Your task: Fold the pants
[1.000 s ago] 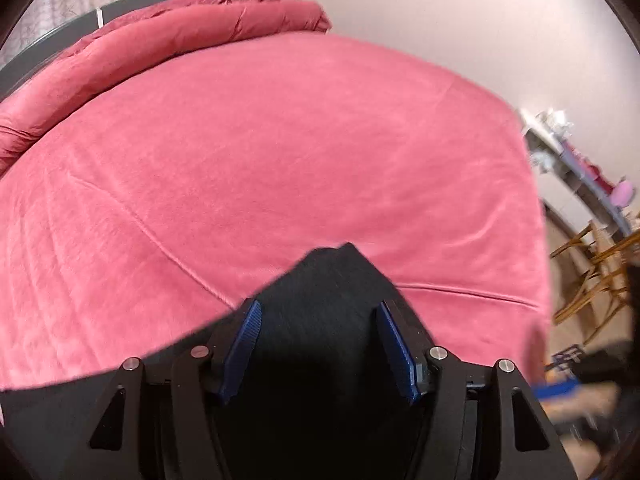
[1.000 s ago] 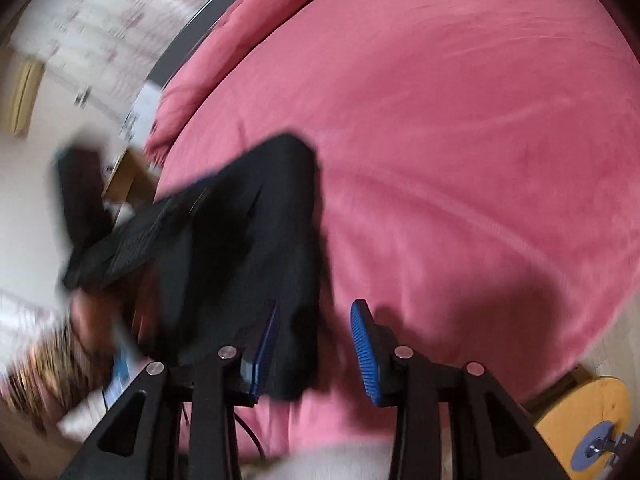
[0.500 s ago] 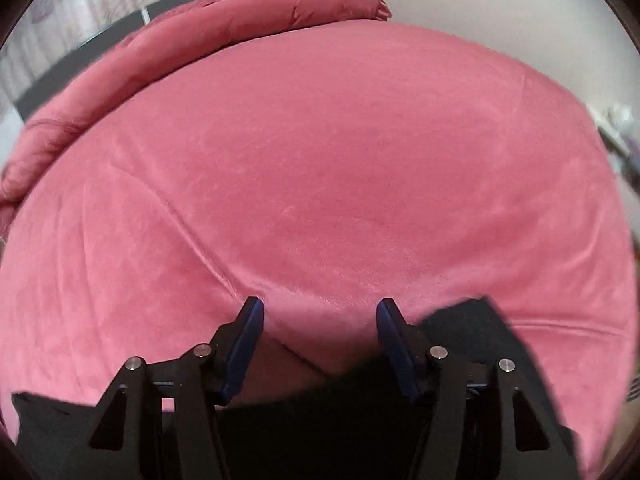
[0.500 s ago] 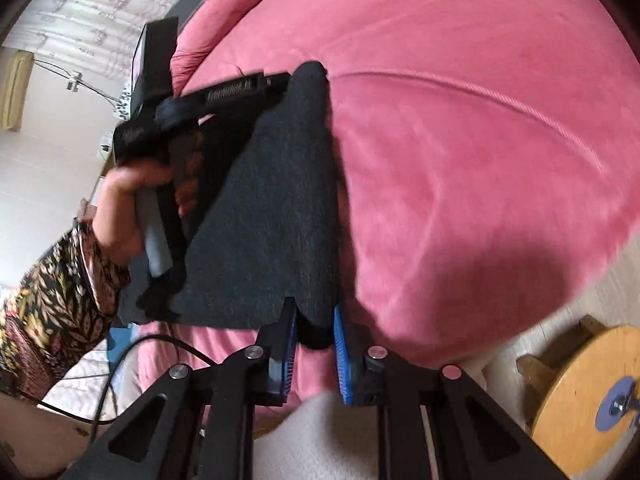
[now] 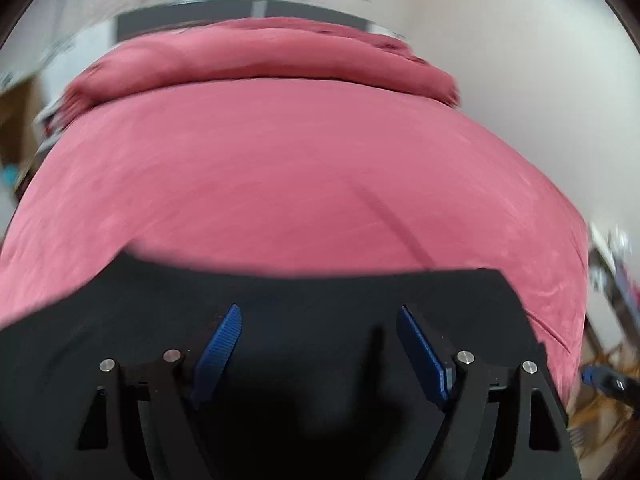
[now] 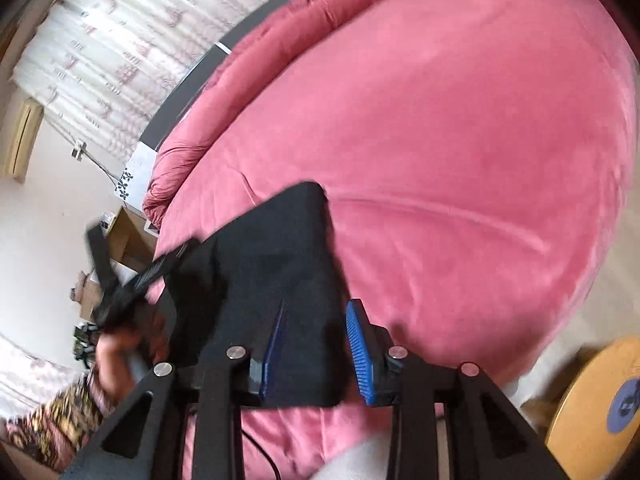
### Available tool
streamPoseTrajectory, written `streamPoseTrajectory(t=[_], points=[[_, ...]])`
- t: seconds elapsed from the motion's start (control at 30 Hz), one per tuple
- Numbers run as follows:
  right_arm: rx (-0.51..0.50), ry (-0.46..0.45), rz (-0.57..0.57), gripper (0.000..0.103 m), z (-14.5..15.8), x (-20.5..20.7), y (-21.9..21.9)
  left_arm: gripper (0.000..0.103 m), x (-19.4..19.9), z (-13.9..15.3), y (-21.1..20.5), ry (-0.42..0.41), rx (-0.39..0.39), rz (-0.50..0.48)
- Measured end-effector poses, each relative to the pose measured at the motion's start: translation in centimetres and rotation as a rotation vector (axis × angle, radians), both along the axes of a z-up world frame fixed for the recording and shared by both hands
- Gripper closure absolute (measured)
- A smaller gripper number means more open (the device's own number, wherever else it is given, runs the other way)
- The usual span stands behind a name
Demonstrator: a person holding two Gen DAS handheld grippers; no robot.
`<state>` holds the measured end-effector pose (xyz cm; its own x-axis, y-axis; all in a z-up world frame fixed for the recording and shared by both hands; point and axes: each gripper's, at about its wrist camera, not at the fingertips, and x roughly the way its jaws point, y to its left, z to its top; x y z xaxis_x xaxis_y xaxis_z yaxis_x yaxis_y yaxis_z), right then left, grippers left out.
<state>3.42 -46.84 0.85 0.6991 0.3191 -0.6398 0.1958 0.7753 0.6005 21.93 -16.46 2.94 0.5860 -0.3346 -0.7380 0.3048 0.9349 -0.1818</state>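
Note:
The black pants lie folded flat on the pink bed at its near edge. My left gripper hovers over them with its blue pads wide apart and holds nothing. In the right wrist view the pants form a dark slab on the bed. My right gripper is open with its pads astride the near right corner of the pants. The other hand-held gripper shows at the left, by the far edge of the pants.
A rolled pink duvet lies along the head of the bed against a dark headboard. A round wooden stool stands on the floor at the bed's right. Curtains and a bedside cabinet are at the left.
My right gripper has opened and let go of the pants' edge. My left gripper has moved back over the pants, which now lie flat on the bed.

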Motion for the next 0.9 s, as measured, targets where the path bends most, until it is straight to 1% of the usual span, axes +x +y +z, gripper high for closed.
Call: streamPoseTrajectory(t=[0.03,0.07,0.1,0.17,0.2,0.3,0.33,0.4,0.47,0.5,0.57,0.6,0.67,0.77,0.83,0.9], points=[[-0.019,0.002,0.0,0.066,0.1,0.5,0.4,0.02,-0.1,-0.3,1.3,0.007,0.017,0.024],[-0.05,0.027,-0.011,0.06,0.0,1.3,0.9,0.02,-0.6,-0.7,2.6,0.017,0.034,0.039],[-0.069,0.046,-0.016,0.058,-0.3,1.9,1.4,0.02,-1.2,-1.2,3.7,0.036,0.041,0.043],[-0.101,0.059,-0.011,0.057,-0.9,2.5,1.4,0.02,-2.0,-2.6,5.1,0.101,0.034,0.032],[-0.12,0.073,-0.022,0.054,-1.1,2.7,1.7,0.02,-2.4,-3.0,5.8,0.123,0.024,0.024],[-0.143,0.085,-0.025,0.05,-1.1,2.8,2.6,0.016,-3.2,-3.6,5.8,0.105,0.016,-0.002],[-0.16,0.101,-0.033,0.05,-1.1,2.9,2.8,0.012,-3.1,-3.7,5.7,0.107,0.014,-0.007],[-0.179,0.118,-0.034,0.05,-1.2,2.8,2.9,0.01,-2.7,-4.3,5.0,0.13,0.009,-0.022],[-0.183,0.129,-0.043,0.05,-1.3,2.5,3.0,0.01,-2.9,-4.2,4.2,0.123,0.041,-0.017],[-0.18,0.131,-0.048,0.05,-1.3,2.2,3.0,0.01,-3.0,-4.7,3.6,0.114,0.067,-0.022],[-0.176,0.141,-0.06,0.05,-1.5,1.9,3.0,0.013,-3.7,-5.1,1.6,0.07,0.15,-0.044],[-0.178,0.149,-0.066,0.05,-1.8,2.1,3.1,0.016,-3.9,-5.3,1.3,0.054,0.167,-0.048],[-0.179,0.15,-0.067,0.05,-1.7,2.0,3.0,0.018,-4.2,-5.2,0.8,0.034,0.18,-0.045],[-0.196,0.12,-0.073,0.05,-1.4,2.5,2.7,0.018,-4.7,-5.4,0.7,0.03,0.179,-0.037],[-0.215,0.115,-0.071,0.045,-1.2,3.2,2.4,0.018,-5.0,-5.3,0.8,0.031,0.181,-0.034],[-0.207,0.105,-0.048,0.04,-1.4,4.1,2.1,0.018,-6.1,-4.8,1.7,0.03,0.181,-0.029]])
